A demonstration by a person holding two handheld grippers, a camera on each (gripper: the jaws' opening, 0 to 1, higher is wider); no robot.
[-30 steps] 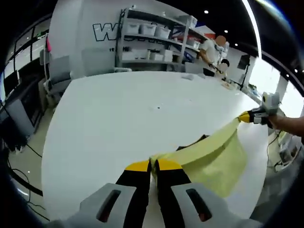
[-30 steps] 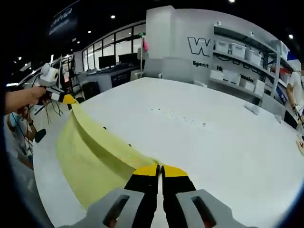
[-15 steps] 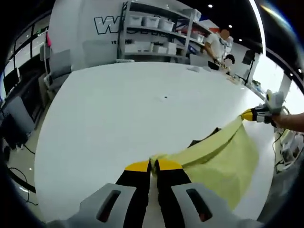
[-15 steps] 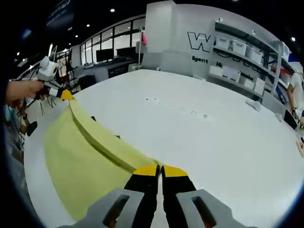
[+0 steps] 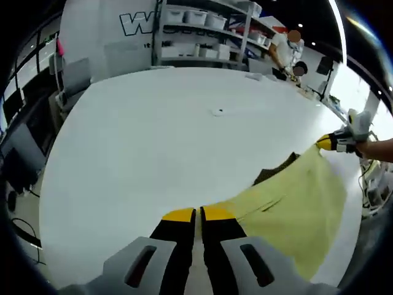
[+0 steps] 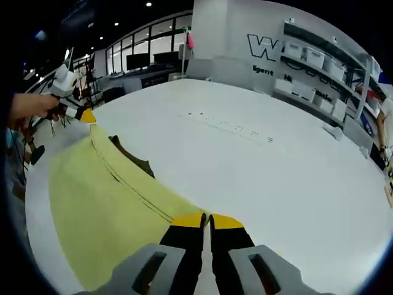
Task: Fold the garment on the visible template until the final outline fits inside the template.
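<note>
Left gripper view: left gripper with black jaws and yellow tips [image 5: 196, 214] down at the bottom, jaws pressed together and pinching one corner of the pale yellow fabric garment [image 5: 295, 209]. Garment spread out flat on the big round white table [image 5: 147, 147], running off to the right toward the table's edge. Dark patch [image 5: 276, 169] peeking out along the far edge of the cloth (template or neckline, can't tell which). Over at the far corner, the right gripper with its yellow tip [image 5: 331, 142] clamped onto the cloth, a person's hand [image 5: 376, 149] behind it. Grey metal shelving with white storage bins [image 5: 202, 34] against the back wall, a person [image 5: 288, 52] standing near it.

Right gripper view: same deal mirrored. Right gripper [image 6: 207, 221] at the bottom, jaws closed on the near corner of the garment [image 6: 98, 203], cloth lying flat on the table [image 6: 276, 184] and stretching away to the left. Dark patch [image 6: 132, 158] again at the upper edge of the fabric. Left gripper [image 6: 83, 114] nipping the far corner, hand [image 6: 27, 107] holding it. A faint row of small marks [image 6: 230, 126] on the tabletop further back. Shelving [image 6: 319, 67] on the right by the wall.
</note>
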